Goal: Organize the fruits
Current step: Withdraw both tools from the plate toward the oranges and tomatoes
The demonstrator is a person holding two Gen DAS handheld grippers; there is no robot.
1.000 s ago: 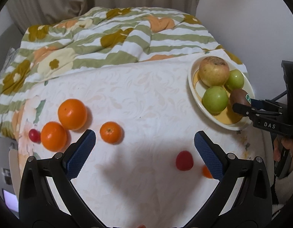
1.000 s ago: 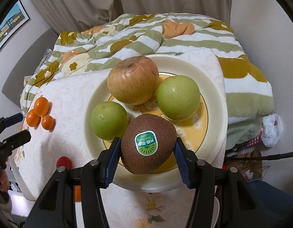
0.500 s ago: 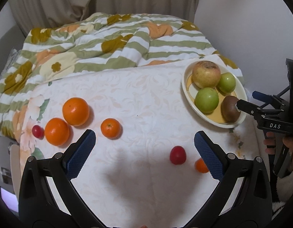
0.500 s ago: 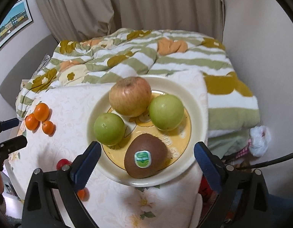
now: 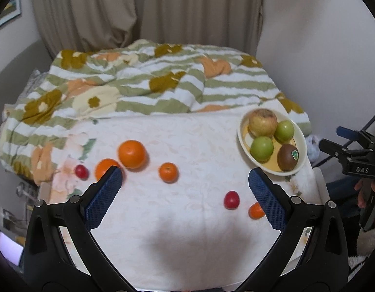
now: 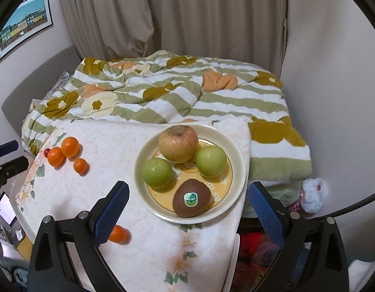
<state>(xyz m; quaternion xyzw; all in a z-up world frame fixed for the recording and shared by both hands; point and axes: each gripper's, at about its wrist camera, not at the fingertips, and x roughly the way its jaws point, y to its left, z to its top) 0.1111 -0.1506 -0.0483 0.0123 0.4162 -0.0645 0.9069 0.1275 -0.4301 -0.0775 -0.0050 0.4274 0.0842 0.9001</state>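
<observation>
A cream plate (image 6: 239, 160) at the table's right end carries a reddish apple (image 6: 178, 143), two green fruits (image 6: 157, 172) and a brown stickered kiwi (image 6: 191, 198) at its near rim. My right gripper (image 6: 187, 186) hovers above the plate, open wide, with nothing in its grip. On the white cloth lie two large oranges (image 5: 132, 154), a small orange (image 5: 168, 172), two red cherry tomatoes (image 5: 231, 200) and a small orange fruit (image 5: 256, 211), half hidden by a finger. My left gripper (image 5: 183, 171) is open and empty above the cloth.
A striped floral quilt (image 5: 148, 90) is bunched behind the table, with curtains and walls beyond. The table edge drops off right of the plate, where a white plastic bag (image 6: 312, 194) lies below. A lit screen (image 6: 5, 210) sits low at the left.
My right gripper opened and let go of the kiwi, which now lies on the plate. Both grippers rose and drew back, so the fruit looks smaller.
</observation>
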